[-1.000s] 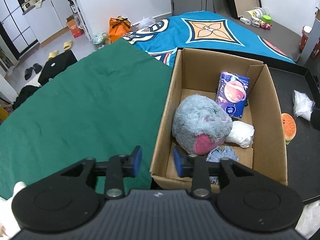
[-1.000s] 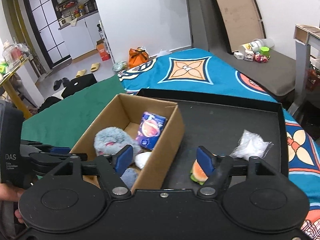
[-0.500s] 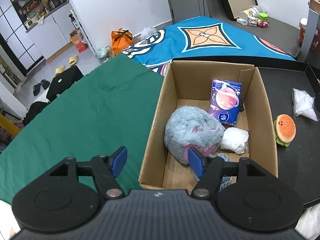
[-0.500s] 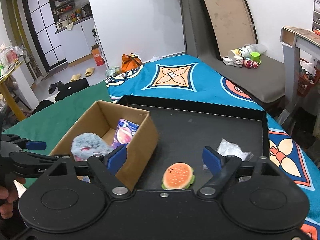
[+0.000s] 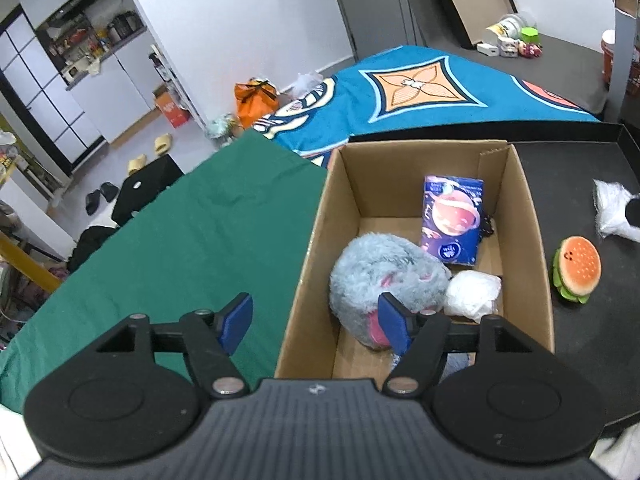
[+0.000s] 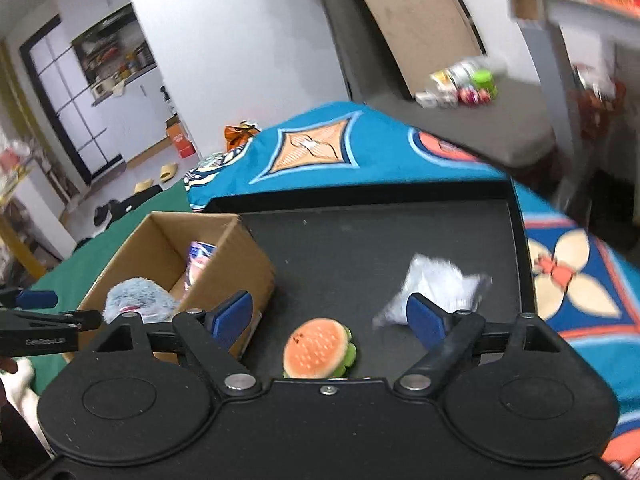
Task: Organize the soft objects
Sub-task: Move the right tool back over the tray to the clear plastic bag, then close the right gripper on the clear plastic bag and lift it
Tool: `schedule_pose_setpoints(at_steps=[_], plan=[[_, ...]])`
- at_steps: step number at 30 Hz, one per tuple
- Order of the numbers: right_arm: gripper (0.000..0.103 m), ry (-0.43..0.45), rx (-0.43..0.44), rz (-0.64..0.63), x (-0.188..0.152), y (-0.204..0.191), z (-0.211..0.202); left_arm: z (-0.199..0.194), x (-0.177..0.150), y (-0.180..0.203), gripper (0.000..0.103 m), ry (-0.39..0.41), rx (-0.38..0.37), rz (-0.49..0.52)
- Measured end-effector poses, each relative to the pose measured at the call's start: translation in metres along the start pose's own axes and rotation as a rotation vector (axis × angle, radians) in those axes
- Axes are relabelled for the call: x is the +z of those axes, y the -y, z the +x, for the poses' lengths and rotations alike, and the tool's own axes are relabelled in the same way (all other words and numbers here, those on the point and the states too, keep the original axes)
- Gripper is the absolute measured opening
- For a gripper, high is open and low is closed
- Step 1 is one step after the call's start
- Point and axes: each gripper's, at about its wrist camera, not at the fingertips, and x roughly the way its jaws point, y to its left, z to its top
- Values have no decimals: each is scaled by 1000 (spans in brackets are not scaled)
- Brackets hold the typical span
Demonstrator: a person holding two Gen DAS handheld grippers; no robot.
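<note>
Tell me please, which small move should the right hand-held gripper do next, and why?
Probably lower the right hand-held gripper onto the burger toy. Its jaws are open and empty, and the toy lies on the black tray, outside the cardboard box.

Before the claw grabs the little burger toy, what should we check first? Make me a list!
1. Right claw open wide enough for the burger toy: ok, blue pads apart, nothing between them.
2. Burger toy free to pick: ok, it lies alone on the black tray, beside the box, apart from the plastic bag.
3. Claw lined up over the burger: ok, the toy sits just below the gap between the pads.
4. Room in the cardboard box: ok, bare floor shows beside the grey plush and tissue pack.
5. Left claw out of the way: cannot tell, it hangs open over the box's near edge.
</note>
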Motion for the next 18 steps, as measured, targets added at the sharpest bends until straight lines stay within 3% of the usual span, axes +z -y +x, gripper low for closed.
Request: schedule_pose_setpoints(at_steps=[12, 18], plan=[[77, -40, -60, 146, -10, 48, 35, 6, 13, 12, 74, -13, 27, 11], [70, 14, -88, 264, -6, 72, 32, 12, 15, 23, 75, -26, 52, 61]])
